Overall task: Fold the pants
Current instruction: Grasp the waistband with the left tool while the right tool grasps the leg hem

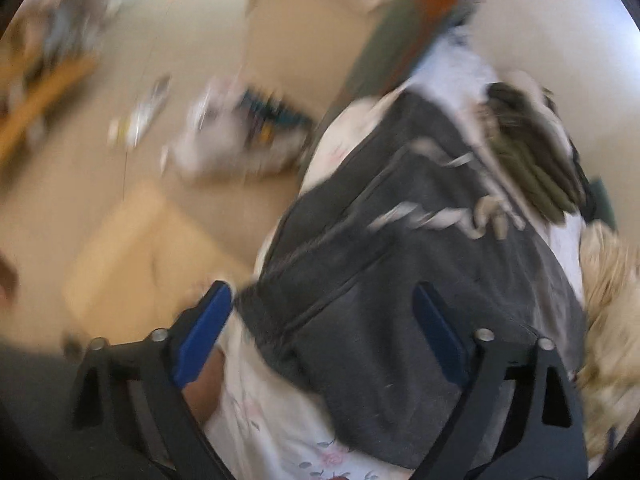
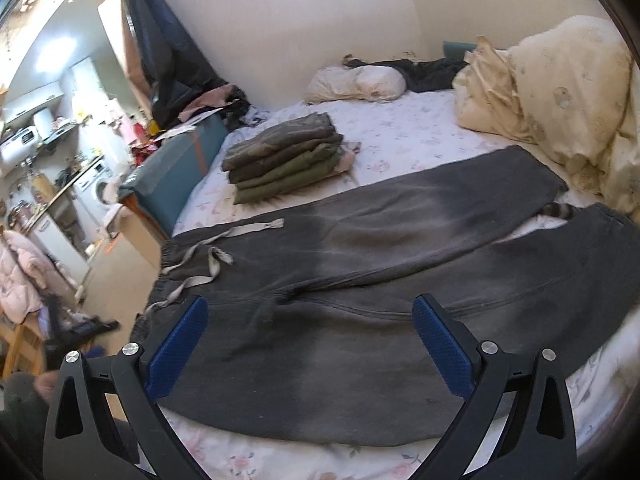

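Both tongs stood wide open with nothing between their blue pads. My right tongs (image 2: 308, 344) hung just above the pants (image 2: 360, 280), which lay spread flat on the flowered sheet (image 2: 400, 132) of the bed. Their waistband sat toward nine o'clock, with a pale drawstring (image 2: 208, 256) looping across it, and the two legs ran off toward two and three o'clock. The nearer leg passed right under the gap between my right fingers. A stack of folded green clothes (image 2: 284, 160) sat on the bed at eleven o'clock, just beyond the waistband. A rumpled cream quilt (image 2: 560, 88) was heaped at one o'clock past the leg ends.

My left tongs (image 1: 322, 332) looked over the same pants (image 1: 400, 280) from the waistband side, in a badly blurred picture. The grey cloth filled the gap between those fingers and ran up toward one o'clock, where the drawstring (image 1: 440, 216) and the green stack (image 1: 532, 152) lay. Whether either tongs touched the cloth, I could not tell.
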Demonstrator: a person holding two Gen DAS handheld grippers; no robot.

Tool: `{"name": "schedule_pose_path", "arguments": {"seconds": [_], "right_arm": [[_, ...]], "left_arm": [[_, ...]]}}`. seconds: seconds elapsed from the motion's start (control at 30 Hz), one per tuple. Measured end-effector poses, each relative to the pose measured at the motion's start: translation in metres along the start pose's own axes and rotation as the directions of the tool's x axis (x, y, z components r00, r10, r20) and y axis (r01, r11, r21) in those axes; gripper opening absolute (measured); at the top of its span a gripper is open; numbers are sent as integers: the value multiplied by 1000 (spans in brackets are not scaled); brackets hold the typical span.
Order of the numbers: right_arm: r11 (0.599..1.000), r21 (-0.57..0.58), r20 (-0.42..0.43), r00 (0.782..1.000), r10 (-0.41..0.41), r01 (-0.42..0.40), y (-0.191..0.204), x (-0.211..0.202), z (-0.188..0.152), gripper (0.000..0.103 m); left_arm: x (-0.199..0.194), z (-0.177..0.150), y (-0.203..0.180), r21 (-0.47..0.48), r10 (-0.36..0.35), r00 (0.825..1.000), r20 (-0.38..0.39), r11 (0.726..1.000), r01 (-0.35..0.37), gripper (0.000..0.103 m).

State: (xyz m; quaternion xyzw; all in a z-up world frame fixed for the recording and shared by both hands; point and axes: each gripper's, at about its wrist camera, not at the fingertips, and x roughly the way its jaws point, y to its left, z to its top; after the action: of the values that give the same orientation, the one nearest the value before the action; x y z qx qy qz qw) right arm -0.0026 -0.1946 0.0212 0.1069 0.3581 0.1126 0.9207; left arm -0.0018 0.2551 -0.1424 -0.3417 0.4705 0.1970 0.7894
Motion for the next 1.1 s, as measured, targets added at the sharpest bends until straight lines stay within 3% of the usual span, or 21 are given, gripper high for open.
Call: {"name": "schedule_pose_path", "arguments": {"seconds": [0.07,0.2,0.23,0.27,0.33,0.4,0.43,0.47,0.67,0.77,0.83,0.9,0.93,1.0,1.03,1.1], "right_arm": [[1000,-9,1,1000,11,-11,2,-1,0,103],[1000,-5,-9,1000,8,-8,0,0,1,103],[1000,-15,-7,1000,-5,5,-1,0,1,103],[999,-29,-2,1000,-23,23,-1,0,1,103],[995,-58,16,997,-80,81,-3,-3,1,103],[994,-54,19,995,-98,99,-7,-4,1,103],[995,-42,14,995,-94,95,-10,-4,1,103],[995,-35,7,996,-93,94,-12,-2,1,103],[999,25,-69,997,-39,40,-20,13,-3,103],[995,40,-135,987,-89,95,-21,31,-16,103],[987,86,-218,969,-116,137,-29,46,-31,103],[963,238,-292,955,-50,123,-45,55,-52,103],[931,344,-332,943,3,118,-55,61,-69,103],[876,459,-425,903,67,151,-67,78,-104,103],[848,499,-464,882,87,179,-73,88,-122,102],[788,553,-489,871,44,270,-93,91,-138,101]], "left_arm": [[16,-12,4,-35,21,999,-46,999,-23,83],[53,-28,12,-67,-21,994,-109,998,13,82],[55,-29,16,-76,-28,994,-107,997,20,77],[53,-29,17,-91,-44,995,-92,995,36,62],[36,-26,7,-66,-4,999,-37,998,1,44],[19,-26,-8,-1,33,999,22,999,-33,35],[10,-25,-16,24,20,999,51,999,-21,22],[4,-24,-24,57,-7,998,65,998,3,18],[-31,-11,-50,127,6,996,88,992,-18,17],[-45,-7,-66,180,8,994,107,983,-28,16],[-48,-2,-74,176,-3,995,101,984,-15,16],[-48,1,-74,147,-41,996,85,989,29,16],[-48,3,-74,143,-48,995,84,989,36,16],[-49,6,-75,146,-57,995,86,988,44,15],[-48,7,-75,145,-58,995,84,988,46,15],[-48,7,-73,127,-72,995,69,990,63,15]]}}
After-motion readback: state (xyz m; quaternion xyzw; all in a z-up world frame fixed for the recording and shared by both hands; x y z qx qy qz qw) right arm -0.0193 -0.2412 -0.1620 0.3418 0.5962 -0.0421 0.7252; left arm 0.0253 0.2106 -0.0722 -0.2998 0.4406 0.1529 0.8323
